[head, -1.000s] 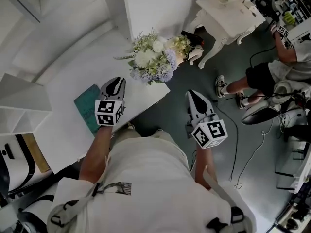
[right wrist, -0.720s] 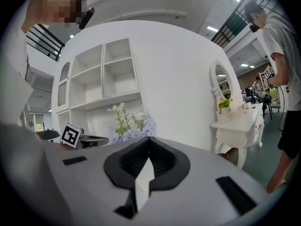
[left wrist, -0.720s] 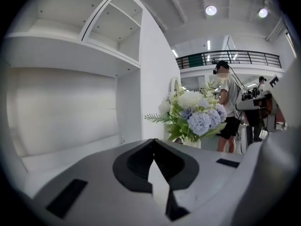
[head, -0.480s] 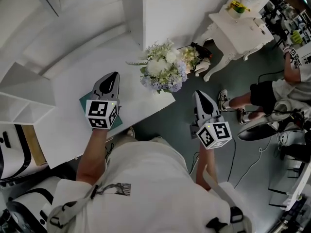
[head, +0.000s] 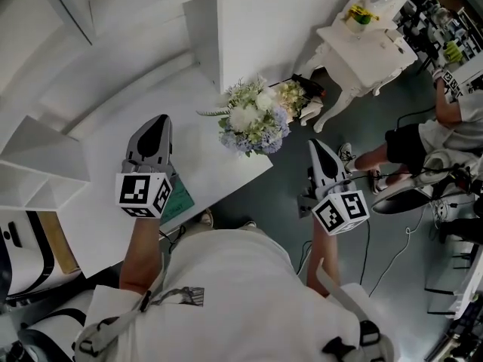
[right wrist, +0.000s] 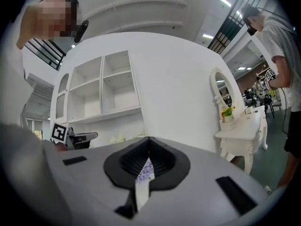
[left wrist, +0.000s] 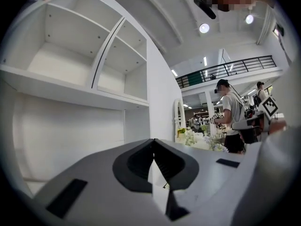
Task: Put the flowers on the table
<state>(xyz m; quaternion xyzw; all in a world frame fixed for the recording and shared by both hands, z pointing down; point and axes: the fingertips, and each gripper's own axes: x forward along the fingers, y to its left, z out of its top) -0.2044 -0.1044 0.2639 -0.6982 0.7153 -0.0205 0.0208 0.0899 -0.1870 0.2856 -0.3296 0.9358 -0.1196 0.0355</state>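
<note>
Flowers: the flowers stand on the table, at its right end and close to its front edge, with blooms up; whether a vase holds them I cannot tell
Contact: neither tool touches them, and both are well apart from the blooms
Left gripper: the left gripper hovers above the table's middle, pointing level toward the shelves behind the table; its jaws are pressed together with nothing between them
Right gripper: the right gripper is off the table, past its front edge and over the dark floor; its jaws meet at the tips and are empty, and the lilac seen in the slit below them is distant bloom, not something held
Why held so: closed, empty jaws kept away from the table's right end suggest there is no grip left to make
Why placed so: the right end of the table is bare, so the bouquet stands free of the teal pad lying flat near the table's front edge
Task stage: probably finished, since the flowers already rest on the table
Risk: they stand near the table's edge, so a knock from the floor side could tip them off
Beyond the table: an ornate white dresser and another person stand past its right end, not involved
</note>
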